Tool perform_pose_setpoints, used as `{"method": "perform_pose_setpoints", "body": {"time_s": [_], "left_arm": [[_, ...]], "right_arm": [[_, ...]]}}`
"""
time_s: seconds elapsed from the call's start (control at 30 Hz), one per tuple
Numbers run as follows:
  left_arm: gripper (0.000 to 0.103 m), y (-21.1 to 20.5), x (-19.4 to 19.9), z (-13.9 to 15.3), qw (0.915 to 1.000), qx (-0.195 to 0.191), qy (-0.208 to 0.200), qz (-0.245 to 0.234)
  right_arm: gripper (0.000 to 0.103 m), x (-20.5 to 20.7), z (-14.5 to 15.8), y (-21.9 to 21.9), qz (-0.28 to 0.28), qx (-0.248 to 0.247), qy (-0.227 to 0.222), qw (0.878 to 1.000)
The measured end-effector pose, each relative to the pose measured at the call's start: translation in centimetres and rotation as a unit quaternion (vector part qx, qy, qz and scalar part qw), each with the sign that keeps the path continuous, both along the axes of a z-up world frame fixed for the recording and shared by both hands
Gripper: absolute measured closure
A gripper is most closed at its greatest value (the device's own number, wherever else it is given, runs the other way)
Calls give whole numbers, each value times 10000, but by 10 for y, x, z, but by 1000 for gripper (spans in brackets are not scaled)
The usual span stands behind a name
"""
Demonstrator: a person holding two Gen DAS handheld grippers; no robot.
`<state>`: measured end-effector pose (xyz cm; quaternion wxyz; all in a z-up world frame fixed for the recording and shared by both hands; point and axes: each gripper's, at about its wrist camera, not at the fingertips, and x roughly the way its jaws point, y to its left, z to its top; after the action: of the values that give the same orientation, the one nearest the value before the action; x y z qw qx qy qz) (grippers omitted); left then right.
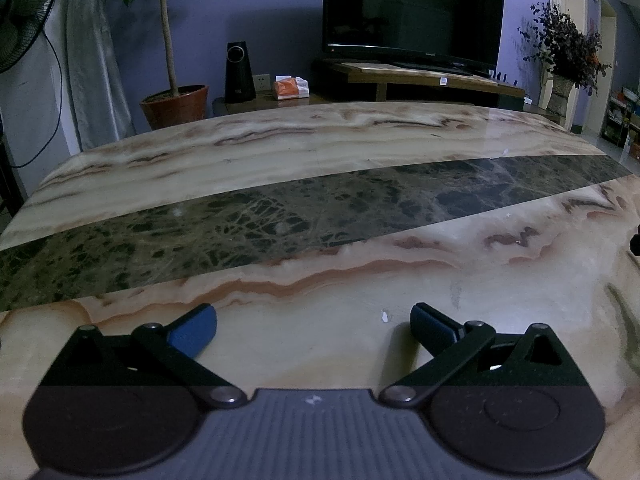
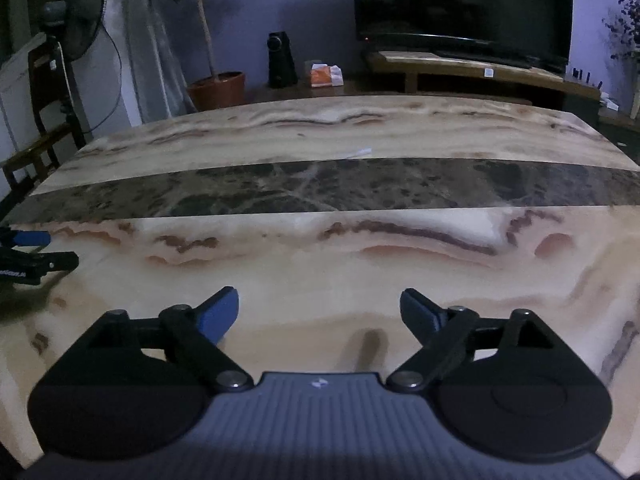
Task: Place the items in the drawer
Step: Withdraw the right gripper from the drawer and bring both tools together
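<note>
My left gripper hangs open over the pale marble table, nothing between its blue pads. My right gripper is open too, its jaws wide apart above bare pale marble, and holds nothing. In the right wrist view, the left gripper shows at the left edge, low over the table. No drawer and no items for it show in either view. A dark green marble band runs across the table top beyond both grippers.
A small white scrap lies on the far pale strip. Beyond the table stand a television on a low stand, a black speaker, an orange tissue pack, a potted tree, a fan and a wooden chair.
</note>
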<state>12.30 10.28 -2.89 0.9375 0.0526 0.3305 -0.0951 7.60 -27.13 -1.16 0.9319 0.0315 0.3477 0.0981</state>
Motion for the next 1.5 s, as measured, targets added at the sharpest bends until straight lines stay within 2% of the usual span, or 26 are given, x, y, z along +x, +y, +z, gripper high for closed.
{"method": "perform_pose_setpoints", "body": {"time_s": [0.07, 0.13, 0.23, 0.43, 0.47, 0.57, 0.77, 1.07, 1.3, 1.37, 1.5], "left_arm": [[0, 0, 0, 0, 10000, 0, 0, 0], [0, 0, 0, 0, 10000, 0, 0, 0], [0, 0, 0, 0, 10000, 0, 0, 0], [0, 0, 0, 0, 10000, 0, 0, 0], [0, 0, 0, 0, 10000, 0, 0, 0], [0, 0, 0, 0, 10000, 1, 0, 0], [0, 0, 0, 0, 10000, 0, 0, 0], [0, 0, 0, 0, 10000, 1, 0, 0], [0, 0, 0, 0, 10000, -5, 2, 14], [0, -3, 0, 0, 9999, -12, 2, 100], [0, -16, -2, 0, 9983, -11, -4, 578]], "right_arm": [[5, 7, -2, 6, -90, -104, 137, 9998], [5, 10, -4, 9, -222, -178, 308, 9991], [3, 17, -13, 8, -355, 81, 629, 9974], [0, 17, -18, 22, -418, -258, 548, 9973], [0, 18, -20, 27, -398, -418, 510, 9970], [0, 19, -25, 38, -290, -486, 259, 9981], [0, 32, -29, 52, -342, -465, 18, 9983], [0, 46, -29, 59, -622, -484, -67, 9969], [0, 45, -30, 59, -622, -465, -65, 9970], [0, 45, -30, 58, -622, -465, -65, 9970], [0, 45, -29, 57, -622, -464, -64, 9970]]}}
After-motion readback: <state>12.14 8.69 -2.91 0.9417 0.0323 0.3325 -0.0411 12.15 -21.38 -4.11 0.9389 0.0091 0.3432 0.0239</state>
